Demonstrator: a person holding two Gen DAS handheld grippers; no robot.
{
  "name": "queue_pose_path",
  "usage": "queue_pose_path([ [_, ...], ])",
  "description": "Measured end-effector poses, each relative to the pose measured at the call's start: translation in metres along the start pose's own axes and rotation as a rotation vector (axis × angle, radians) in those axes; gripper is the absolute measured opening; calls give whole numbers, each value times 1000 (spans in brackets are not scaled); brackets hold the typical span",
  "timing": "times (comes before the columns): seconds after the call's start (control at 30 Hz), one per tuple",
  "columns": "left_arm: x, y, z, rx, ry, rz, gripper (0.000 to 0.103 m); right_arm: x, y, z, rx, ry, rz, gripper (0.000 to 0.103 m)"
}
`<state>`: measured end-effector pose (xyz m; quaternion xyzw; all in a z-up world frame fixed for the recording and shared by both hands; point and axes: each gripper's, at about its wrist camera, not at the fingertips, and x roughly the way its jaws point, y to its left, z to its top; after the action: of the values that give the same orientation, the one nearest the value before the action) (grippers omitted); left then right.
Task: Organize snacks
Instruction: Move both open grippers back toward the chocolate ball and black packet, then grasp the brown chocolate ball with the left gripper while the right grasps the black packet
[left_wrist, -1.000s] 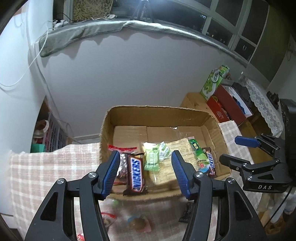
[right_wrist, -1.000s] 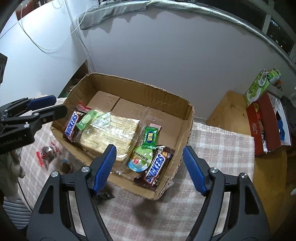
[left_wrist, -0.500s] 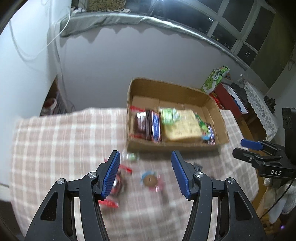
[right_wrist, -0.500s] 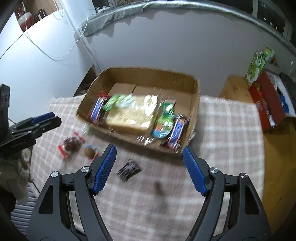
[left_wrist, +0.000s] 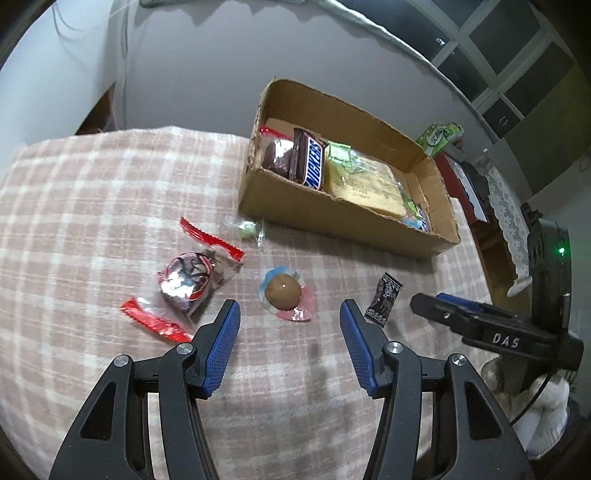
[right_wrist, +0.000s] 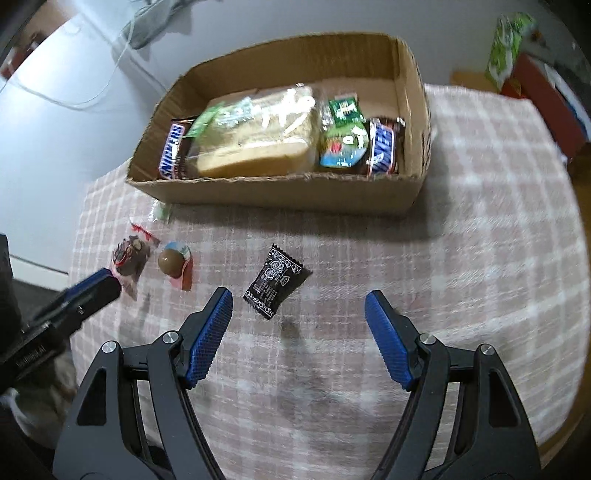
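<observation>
Cardboard box (right_wrist: 280, 194) sits on a pink checked cloth (right_wrist: 461, 258) with snacks packed inside: a Snickers bar (right_wrist: 170, 150) at its left end, a wrapped slab of bread (right_wrist: 258, 136) in the middle, green packets (right_wrist: 341, 110) and a second Snickers bar (right_wrist: 382, 147) toward the right end. Four loose snacks lie on the cloth in front of the box. A small black sachet (right_wrist: 275, 281) lies just ahead of the right gripper (right_wrist: 298, 318), nearer its left finger, and touches neither finger. Further left lie a round brown sweet (left_wrist: 282, 292) in a clear wrapper, a red-edged bag (left_wrist: 188, 282) of dark pieces, and a pale green sweet (left_wrist: 246, 229) close to the box wall. The left gripper (left_wrist: 289, 320) hovers low with the round sweet just beyond its tips and the red-edged bag beside its left finger. Both claws are spread wide and hold nothing. In the left wrist view the right gripper reaches in from the right, its tip near the black sachet.
</observation>
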<state>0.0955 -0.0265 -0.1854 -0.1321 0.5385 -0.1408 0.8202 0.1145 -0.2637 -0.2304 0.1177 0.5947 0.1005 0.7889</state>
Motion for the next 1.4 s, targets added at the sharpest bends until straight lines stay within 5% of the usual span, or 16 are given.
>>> queue_pose_path([
  [0.5,34,0,7,-17,32,33,54,35,15,13,36,37,-58,67],
  [0.83,46,-2,9,3,37,55,50,49,49,15,-79,41,-153,65],
  [1.1,52,-11,8,65,39,66,32,57,74,9,-223,62,-220,34],
  [1.4,53,-18,3,96,32,72,32,46,53,1,-199,52,-132,27],
])
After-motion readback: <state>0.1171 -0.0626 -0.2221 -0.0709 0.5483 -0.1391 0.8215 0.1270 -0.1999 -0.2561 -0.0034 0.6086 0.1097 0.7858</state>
